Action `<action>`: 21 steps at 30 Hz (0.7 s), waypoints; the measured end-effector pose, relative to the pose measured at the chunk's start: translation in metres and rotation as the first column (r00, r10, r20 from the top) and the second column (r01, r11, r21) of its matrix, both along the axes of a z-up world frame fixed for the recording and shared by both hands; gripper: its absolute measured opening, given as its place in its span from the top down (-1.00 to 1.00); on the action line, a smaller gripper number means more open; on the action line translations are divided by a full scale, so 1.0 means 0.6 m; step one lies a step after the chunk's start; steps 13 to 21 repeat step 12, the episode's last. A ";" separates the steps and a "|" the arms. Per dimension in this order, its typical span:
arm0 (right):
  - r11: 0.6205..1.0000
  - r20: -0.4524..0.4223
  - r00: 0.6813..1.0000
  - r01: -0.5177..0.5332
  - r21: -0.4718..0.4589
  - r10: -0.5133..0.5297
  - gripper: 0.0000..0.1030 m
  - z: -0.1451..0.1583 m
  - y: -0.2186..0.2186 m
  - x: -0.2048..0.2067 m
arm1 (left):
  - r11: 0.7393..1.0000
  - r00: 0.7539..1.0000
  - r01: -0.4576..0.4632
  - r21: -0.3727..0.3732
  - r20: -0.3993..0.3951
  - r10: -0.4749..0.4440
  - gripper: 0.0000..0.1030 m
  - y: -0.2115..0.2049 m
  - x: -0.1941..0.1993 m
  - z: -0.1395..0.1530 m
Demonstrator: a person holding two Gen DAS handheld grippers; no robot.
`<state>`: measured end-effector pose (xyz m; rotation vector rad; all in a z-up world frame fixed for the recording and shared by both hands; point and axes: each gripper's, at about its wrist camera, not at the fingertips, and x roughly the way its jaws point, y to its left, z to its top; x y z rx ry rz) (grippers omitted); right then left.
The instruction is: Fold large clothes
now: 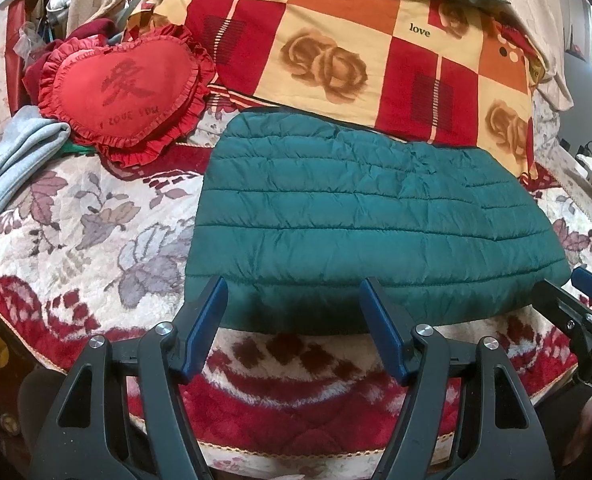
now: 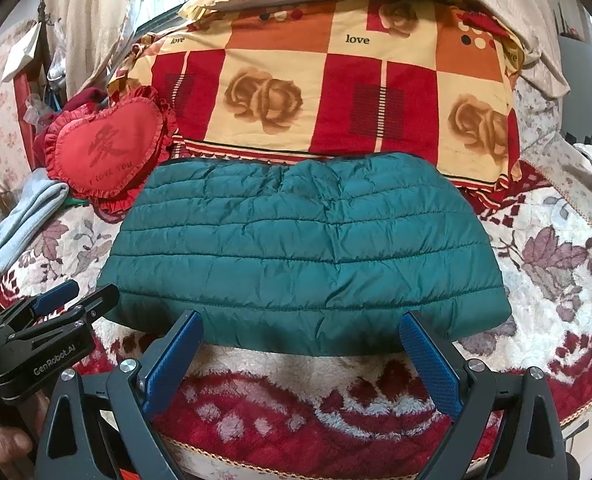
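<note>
Jacket (image 2: 303, 256) folded flat; sleeves, collar hidden.

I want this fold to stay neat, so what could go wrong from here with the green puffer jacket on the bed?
The green puffer jacket looks slick and puffy, so its folded layers might slide or spring open. Both the left gripper and right gripper are open at its near edge; closing there might also pinch the fluffy blanket beneath. Pushing it away could bump the heart pillow close to its far left corner.
</note>
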<state>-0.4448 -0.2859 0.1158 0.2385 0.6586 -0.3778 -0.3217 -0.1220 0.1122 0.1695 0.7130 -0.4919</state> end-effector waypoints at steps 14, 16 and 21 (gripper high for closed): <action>1.000 -0.022 1.000 0.017 0.020 -0.017 -0.90 -0.013 -0.020 0.011 | 1.000 1.000 0.005 -0.019 -0.028 -0.006 -0.34 0.000 0.032 -0.014; 1.000 -0.022 1.000 0.017 0.020 -0.017 -0.90 -0.013 -0.020 0.011 | 1.000 1.000 0.005 -0.019 -0.028 -0.006 -0.34 0.000 0.032 -0.014; 1.000 -0.022 1.000 0.017 0.020 -0.017 -0.90 -0.013 -0.020 0.011 | 1.000 1.000 0.005 -0.019 -0.028 -0.006 -0.34 0.000 0.032 -0.014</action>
